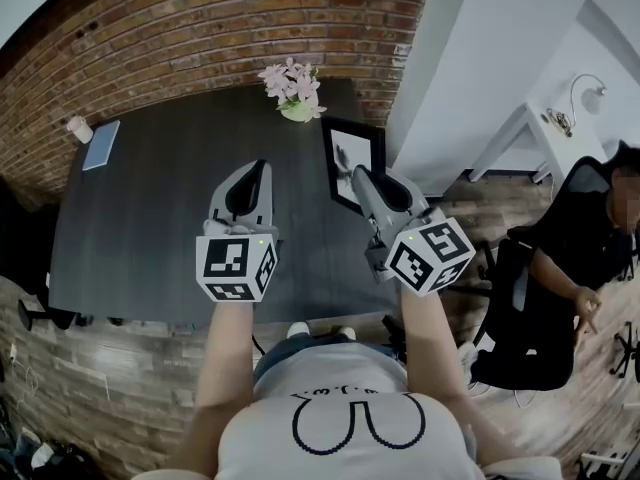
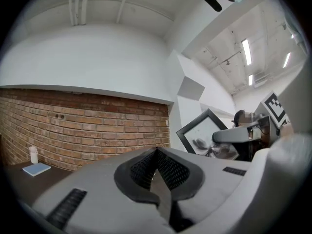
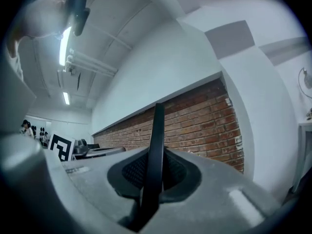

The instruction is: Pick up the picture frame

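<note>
A black picture frame with a white print is held upright above the dark table, near its right end. My right gripper is shut on the frame's near edge; in the right gripper view the frame's black edge stands clamped between the pads. The left gripper view shows the frame from the side, with the right gripper on it. My left gripper hangs over the table left of the frame, shut on nothing.
A pot of pink flowers stands at the table's far edge by the brick wall. A light blue notebook and a small white bottle lie at the far left. A person sits in a black office chair on the right.
</note>
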`<state>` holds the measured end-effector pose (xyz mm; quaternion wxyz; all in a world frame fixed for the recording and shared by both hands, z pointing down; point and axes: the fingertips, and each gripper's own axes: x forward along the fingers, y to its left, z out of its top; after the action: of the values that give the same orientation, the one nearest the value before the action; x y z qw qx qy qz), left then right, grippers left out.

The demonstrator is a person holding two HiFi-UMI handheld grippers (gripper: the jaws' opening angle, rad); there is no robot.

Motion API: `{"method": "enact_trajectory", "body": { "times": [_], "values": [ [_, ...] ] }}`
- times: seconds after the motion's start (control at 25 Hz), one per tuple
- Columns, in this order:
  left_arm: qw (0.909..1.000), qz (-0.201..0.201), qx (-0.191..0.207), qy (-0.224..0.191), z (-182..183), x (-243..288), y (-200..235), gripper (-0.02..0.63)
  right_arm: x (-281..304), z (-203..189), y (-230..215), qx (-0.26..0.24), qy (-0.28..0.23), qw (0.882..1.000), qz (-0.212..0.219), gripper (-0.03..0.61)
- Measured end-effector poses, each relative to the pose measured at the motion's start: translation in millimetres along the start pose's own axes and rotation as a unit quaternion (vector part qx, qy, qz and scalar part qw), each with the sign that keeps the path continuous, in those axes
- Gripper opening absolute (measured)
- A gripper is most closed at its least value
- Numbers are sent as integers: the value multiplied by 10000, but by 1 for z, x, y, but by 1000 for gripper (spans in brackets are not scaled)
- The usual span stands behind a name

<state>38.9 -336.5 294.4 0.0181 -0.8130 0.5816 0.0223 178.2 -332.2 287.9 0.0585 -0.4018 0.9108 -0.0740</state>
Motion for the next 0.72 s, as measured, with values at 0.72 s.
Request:
{"method": "enact_trajectory", "body": {
  "times": [0.72],
  "values": [
    [9986,73,227,-464,34,-7,1,-2,-8,28,9,-697,-377,9966,-217,26]
  ]
}}
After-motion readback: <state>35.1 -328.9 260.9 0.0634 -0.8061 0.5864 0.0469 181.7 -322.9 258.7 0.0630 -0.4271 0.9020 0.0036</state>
